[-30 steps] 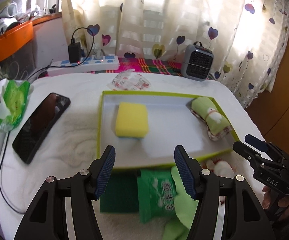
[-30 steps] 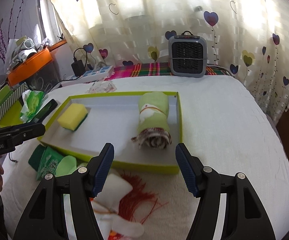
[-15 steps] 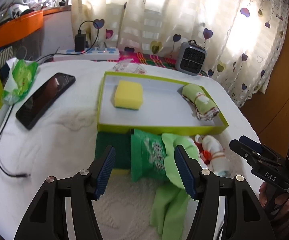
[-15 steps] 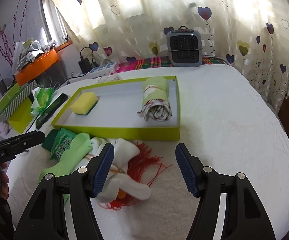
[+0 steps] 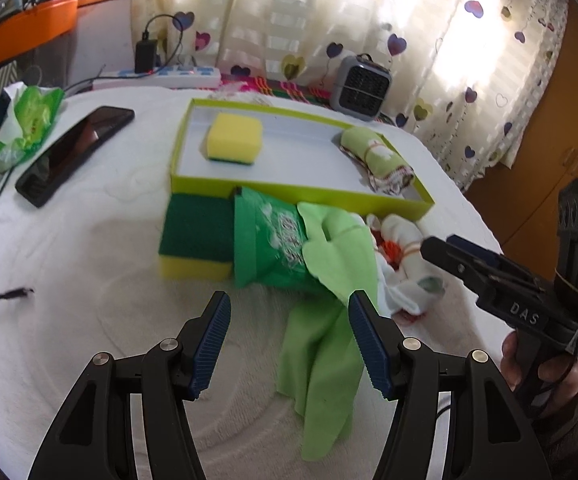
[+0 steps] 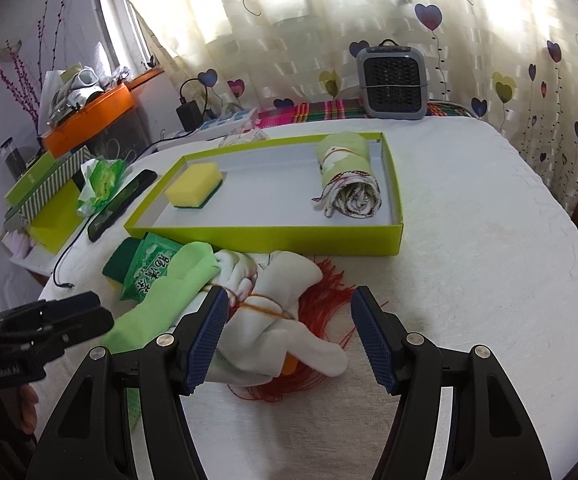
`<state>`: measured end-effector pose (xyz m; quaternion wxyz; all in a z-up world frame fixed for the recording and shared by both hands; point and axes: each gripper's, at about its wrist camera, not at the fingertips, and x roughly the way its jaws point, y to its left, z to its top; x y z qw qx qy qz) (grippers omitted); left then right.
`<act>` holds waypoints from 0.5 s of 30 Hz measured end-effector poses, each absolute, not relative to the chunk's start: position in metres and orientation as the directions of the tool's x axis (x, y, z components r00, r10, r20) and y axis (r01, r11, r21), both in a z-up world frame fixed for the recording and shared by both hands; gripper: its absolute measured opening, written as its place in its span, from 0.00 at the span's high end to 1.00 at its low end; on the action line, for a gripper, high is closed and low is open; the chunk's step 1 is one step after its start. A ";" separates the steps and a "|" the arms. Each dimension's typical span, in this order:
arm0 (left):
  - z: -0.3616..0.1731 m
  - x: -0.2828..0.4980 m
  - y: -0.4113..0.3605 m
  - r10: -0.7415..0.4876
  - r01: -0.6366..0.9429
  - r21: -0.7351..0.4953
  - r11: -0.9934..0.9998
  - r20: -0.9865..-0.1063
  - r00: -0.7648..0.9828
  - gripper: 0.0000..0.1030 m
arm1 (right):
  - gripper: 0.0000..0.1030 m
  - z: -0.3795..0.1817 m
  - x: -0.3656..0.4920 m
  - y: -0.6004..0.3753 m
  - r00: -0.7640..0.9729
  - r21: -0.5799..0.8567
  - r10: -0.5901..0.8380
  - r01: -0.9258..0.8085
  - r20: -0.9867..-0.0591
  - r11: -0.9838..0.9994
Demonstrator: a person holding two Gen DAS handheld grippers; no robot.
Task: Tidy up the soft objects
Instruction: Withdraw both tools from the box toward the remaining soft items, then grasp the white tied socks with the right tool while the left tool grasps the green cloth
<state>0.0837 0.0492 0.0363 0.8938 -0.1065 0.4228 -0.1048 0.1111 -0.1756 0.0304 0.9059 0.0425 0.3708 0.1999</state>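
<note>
**Both grippers loose over the soft pile, tray half filled**

While I've got both tools hovering above the white towel-covered table (image 6: 469, 200), neither one is gripping anything. My left gripper (image 5: 287, 338) sits at the bottom middle of its own view, jaws spread wide, with the green cloth (image 5: 325, 344) trailing down past its right finger. My right gripper (image 6: 285, 334) is spread apart too, low in its frame, and the white sock bundle (image 6: 289, 312) with the red fringe (image 6: 329, 288) lies just in front of and between the fingers, not pinched.

The lime green tray (image 5: 297, 194) sits mid-frame in the left view. Inside it, a yellow sponge (image 5: 233, 140) rests toward the left end and a rolled green towel (image 5: 375, 158) lies along the right end.

Everything else soft is heaped against the tray's near wall: a green-topped sponge (image 5: 195, 240) at the left of the heap, a green wipes packet (image 5: 271, 248) leaning on it, then the cloth draped over that.

Upper left of the left view there's a phone (image 5: 75, 154) lying flat and a crumpled tissue pack (image 5: 25, 122) beside it. A small grey heater (image 6: 393, 80) stands by the curtain at the top.
</note>
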 end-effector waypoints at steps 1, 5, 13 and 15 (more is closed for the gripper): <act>0.035 0.083 0.049 -0.284 0.101 -0.284 0.953 -0.735 0.615 0.41 | 0.37 0.030 0.111 -0.175 0.645 0.224 0.394 -0.332 -0.655 0.916; 0.026 0.081 0.044 -0.299 0.112 -0.291 0.950 -0.749 0.592 0.41 | 0.37 0.028 0.112 -0.171 0.635 0.228 0.401 -0.339 -0.660 0.913; 0.012 0.084 0.036 -0.306 0.124 -0.286 0.950 -0.772 0.557 0.41 | 0.37 0.024 0.117 -0.162 0.620 0.228 0.408 -0.351 -0.671 0.908; 0.010 0.084 0.033 -0.289 0.129 -0.263 0.956 -0.780 0.555 0.41 | 0.37 0.023 0.117 -0.160 0.618 0.219 0.406 -0.358 -0.673 0.908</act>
